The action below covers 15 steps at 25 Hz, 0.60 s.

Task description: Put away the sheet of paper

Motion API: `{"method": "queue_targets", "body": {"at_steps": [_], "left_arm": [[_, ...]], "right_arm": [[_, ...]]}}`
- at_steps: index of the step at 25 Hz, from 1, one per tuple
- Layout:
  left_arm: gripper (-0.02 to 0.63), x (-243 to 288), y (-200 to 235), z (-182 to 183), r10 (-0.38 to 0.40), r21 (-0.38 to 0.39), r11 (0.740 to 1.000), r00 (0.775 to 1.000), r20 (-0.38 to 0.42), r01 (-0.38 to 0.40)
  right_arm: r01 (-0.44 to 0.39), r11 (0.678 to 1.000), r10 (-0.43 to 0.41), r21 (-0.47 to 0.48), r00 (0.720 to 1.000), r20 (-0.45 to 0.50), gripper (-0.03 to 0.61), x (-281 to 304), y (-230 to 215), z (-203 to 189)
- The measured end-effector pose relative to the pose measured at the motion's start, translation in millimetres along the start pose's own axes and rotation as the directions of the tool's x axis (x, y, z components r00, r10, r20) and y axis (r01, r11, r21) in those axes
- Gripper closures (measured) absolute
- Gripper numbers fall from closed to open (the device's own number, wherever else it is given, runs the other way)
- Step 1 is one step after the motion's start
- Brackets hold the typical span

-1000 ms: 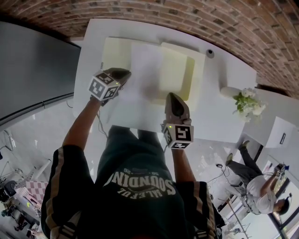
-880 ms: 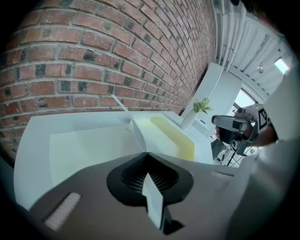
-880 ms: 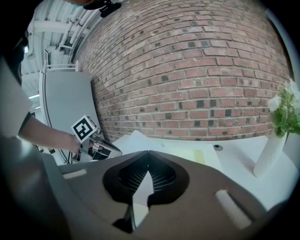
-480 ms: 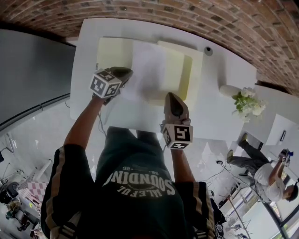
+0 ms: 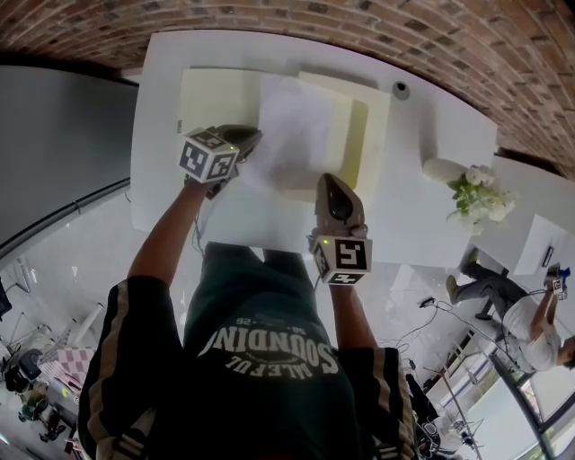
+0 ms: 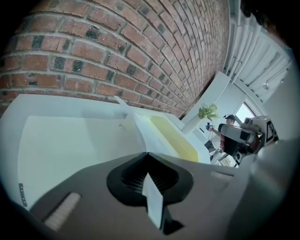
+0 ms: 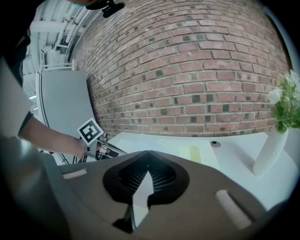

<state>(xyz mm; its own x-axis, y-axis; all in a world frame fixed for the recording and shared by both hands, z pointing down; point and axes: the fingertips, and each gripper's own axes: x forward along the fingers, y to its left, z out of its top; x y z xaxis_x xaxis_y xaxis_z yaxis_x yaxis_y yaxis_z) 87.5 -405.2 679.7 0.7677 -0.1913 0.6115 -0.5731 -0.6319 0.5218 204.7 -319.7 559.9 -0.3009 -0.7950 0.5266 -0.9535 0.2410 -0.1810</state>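
Jaws of the left gripper (image 5: 250,139) are pressed together on the left edge of the sheet of paper (image 5: 292,126). The right gripper (image 5: 331,182) pinches its near edge the same way. The sheet is held over a pale yellow open box (image 5: 377,117) on the white table (image 5: 431,126), whose far edge meets a brick wall (image 5: 314,22). Bare tabletop runs right to a white vase (image 5: 442,171). The shirt (image 5: 269,350) print reads "SOUNDIN".
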Motion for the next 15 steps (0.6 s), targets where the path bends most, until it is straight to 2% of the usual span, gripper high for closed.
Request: {"method": "queue_targets", "body": {"at_steps": [15], "left_arm": [[0.603, 51, -18, 0, -0.059, -0.105, 0.993, 0.998, 0.0, 0.059]], "right_arm": [[0.002, 1.0, -0.002, 0.017, 1.0, -0.009, 0.58, 2, -20, -5]]}}
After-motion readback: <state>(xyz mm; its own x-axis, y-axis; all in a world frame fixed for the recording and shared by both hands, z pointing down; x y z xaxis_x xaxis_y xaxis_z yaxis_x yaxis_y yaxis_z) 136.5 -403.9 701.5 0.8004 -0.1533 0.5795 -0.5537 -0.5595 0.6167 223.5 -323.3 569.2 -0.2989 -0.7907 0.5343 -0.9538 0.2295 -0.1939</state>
